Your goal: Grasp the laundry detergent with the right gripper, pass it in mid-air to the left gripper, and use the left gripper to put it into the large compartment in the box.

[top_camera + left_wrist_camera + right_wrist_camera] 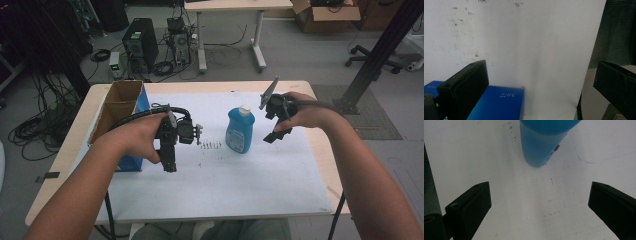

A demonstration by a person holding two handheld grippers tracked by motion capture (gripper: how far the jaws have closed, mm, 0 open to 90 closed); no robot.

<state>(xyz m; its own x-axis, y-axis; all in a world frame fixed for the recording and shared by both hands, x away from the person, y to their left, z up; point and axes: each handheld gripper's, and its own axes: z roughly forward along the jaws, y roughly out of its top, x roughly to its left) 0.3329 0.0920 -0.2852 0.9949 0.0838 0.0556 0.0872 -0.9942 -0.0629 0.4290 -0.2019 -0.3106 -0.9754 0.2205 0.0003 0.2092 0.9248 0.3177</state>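
A blue bottle (240,131) with a white cap stands upright near the middle of the white sheet (225,185). My right gripper (274,136) hangs just right of it, held above the table, open and empty. In the right gripper view the bottle's base (541,145) rests ahead of the wide-apart jaws. My left gripper (169,162) is held left of the bottle, tilted down toward the sheet, jaws wide apart and empty. In the left gripper view a blue box (499,103) lies by the left jaw.
An open cardboard box with blue sides (120,112) stands at the table's left. Small dark specks (210,146) lie on the sheet left of the bottle. Beyond the table are a computer tower (141,42), cables, a desk and a black post (380,50).
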